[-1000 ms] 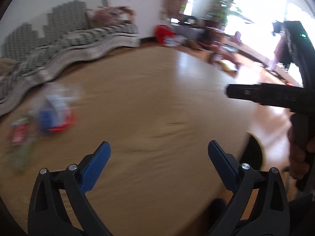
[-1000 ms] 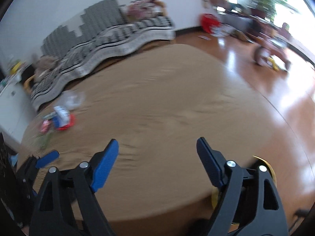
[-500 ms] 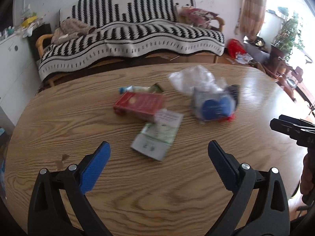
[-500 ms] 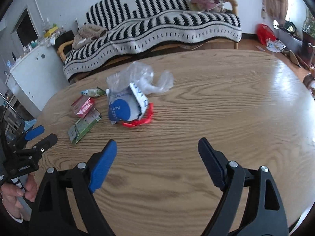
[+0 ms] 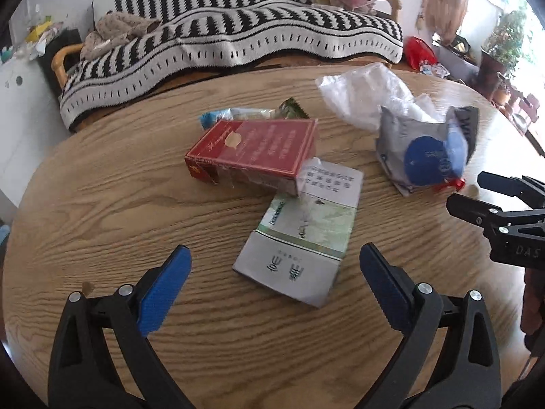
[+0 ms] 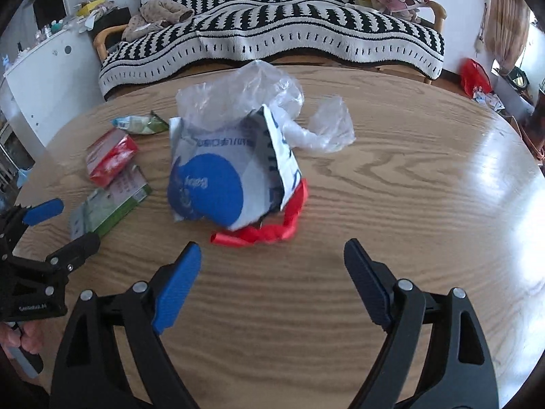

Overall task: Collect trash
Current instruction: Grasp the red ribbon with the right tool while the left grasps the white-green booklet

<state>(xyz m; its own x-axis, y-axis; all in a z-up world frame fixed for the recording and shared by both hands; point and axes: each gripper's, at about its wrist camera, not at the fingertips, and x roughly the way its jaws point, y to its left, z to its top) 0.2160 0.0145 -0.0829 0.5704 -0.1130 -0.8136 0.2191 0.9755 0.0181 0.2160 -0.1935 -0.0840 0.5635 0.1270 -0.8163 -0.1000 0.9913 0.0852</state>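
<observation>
My left gripper (image 5: 274,284) hangs over the near part of the wooden table (image 5: 102,211), its blue pads spread wide with nothing between them. Just ahead of it lies a flattened green-and-white carton (image 5: 303,228), flat on the wood. The far end of that carton is tucked under a red box (image 5: 253,151), which lies on its side and overlaps it. Behind the red box, touching its far edge, sits a small green and blue wrapper (image 5: 252,113).

My right gripper (image 6: 272,272) is also released, jaws wide apart and empty, above bare table. Just beyond its tips a red twisted strip (image 6: 269,230) curls on the wood, partly under a crumpled white-and-blue package (image 6: 221,177). A clear plastic bag (image 6: 238,99) rises behind that package and trails off to the right. To the left of the package, near but apart from it, I see the red box (image 6: 110,155) and the carton (image 6: 109,204) again.

Past the table stands a sofa under a black-and-white striped blanket (image 6: 272,34), with a brownish cloth (image 6: 156,15) heaped at its left end.
</observation>
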